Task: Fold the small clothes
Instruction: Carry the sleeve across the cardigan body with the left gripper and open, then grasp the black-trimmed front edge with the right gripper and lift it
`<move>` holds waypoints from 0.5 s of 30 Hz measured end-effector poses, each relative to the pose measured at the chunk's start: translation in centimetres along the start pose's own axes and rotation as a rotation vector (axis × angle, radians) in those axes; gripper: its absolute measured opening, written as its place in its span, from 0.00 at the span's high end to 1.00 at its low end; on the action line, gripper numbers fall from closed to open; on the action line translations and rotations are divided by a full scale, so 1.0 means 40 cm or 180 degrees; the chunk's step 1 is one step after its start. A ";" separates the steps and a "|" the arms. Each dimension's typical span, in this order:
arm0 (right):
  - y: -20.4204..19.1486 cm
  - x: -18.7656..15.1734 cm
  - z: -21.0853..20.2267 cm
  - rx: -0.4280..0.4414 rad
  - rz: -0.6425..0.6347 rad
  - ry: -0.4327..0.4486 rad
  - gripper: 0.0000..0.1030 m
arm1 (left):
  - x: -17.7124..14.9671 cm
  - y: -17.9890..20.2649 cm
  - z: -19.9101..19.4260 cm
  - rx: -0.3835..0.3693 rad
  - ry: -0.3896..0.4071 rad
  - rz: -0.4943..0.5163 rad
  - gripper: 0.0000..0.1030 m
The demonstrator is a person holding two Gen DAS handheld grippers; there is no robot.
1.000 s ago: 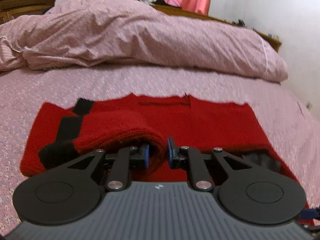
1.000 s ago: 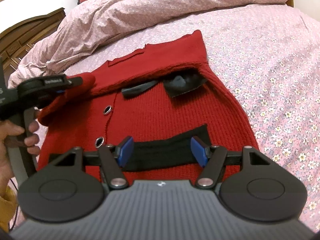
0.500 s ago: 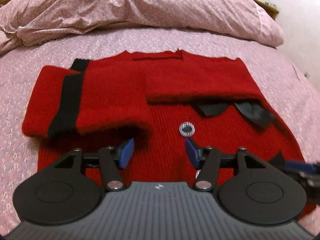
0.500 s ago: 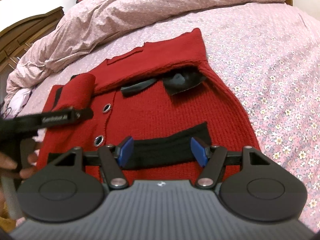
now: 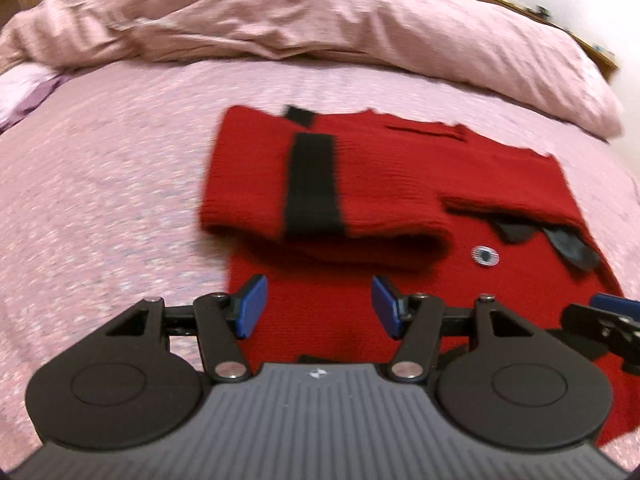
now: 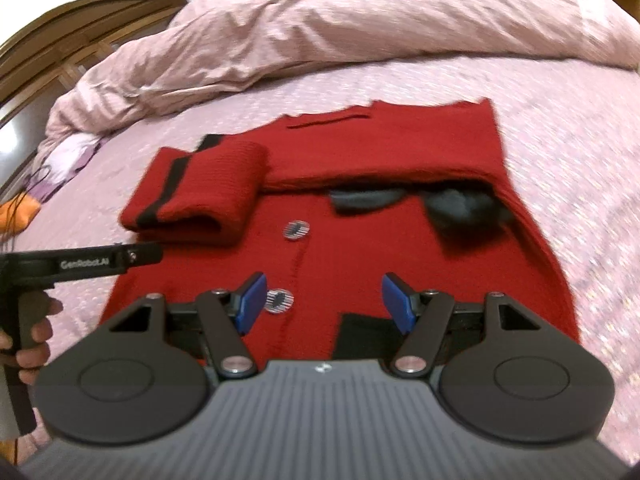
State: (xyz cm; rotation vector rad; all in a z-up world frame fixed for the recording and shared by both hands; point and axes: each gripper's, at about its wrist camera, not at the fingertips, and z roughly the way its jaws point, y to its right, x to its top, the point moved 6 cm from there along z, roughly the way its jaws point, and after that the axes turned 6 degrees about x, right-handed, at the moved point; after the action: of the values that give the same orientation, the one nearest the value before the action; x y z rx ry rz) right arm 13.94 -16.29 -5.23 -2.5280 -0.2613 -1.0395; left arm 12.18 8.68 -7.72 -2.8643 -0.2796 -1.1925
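Observation:
A small red knitted cardigan [image 5: 404, 168] with black bands lies flat on the bed, also in the right wrist view [image 6: 384, 240]. Its left sleeve [image 5: 320, 192] with a black cuff band is folded across the chest; it also shows in the right wrist view [image 6: 200, 192]. The right sleeve [image 6: 384, 156] is folded across too. My left gripper [image 5: 318, 310] is open and empty, just above the cardigan's lower left part. My right gripper [image 6: 325, 302] is open and empty over the hem, near a striped button [image 6: 280, 301]. The left gripper's side shows in the right wrist view [image 6: 132, 258].
A pink floral sheet [image 5: 100, 208] covers the bed. A bunched pink duvet [image 5: 304, 12] lies behind the cardigan. A wooden headboard [image 6: 60, 44] stands at the far left. A hand [image 6: 28, 344] holds the left gripper's handle.
My left gripper let go of the left sleeve, which now lies folded across the chest, then opened and pulled back to the left. My right gripper stayed open and shifted slightly over the hem.

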 end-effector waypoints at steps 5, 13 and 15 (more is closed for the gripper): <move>-0.079 0.019 0.031 0.0128 -0.0281 -0.0048 0.36 | -0.001 -0.066 0.006 0.0143 -0.0041 -0.0174 0.38; -0.174 0.053 0.118 0.0256 -0.0643 -0.0199 0.36 | -0.002 -0.119 0.019 0.0221 -0.0043 -0.0303 0.38; -0.198 0.065 0.141 0.0258 -0.0803 -0.0208 0.36 | -0.001 -0.125 0.023 0.0219 -0.0046 -0.0330 0.38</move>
State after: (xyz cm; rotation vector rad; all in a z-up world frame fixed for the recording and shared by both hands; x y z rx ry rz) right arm 16.86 -6.65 -4.79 -2.5037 -0.6421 -1.0146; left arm 11.92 13.66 -8.62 -2.8315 -0.4657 -1.1541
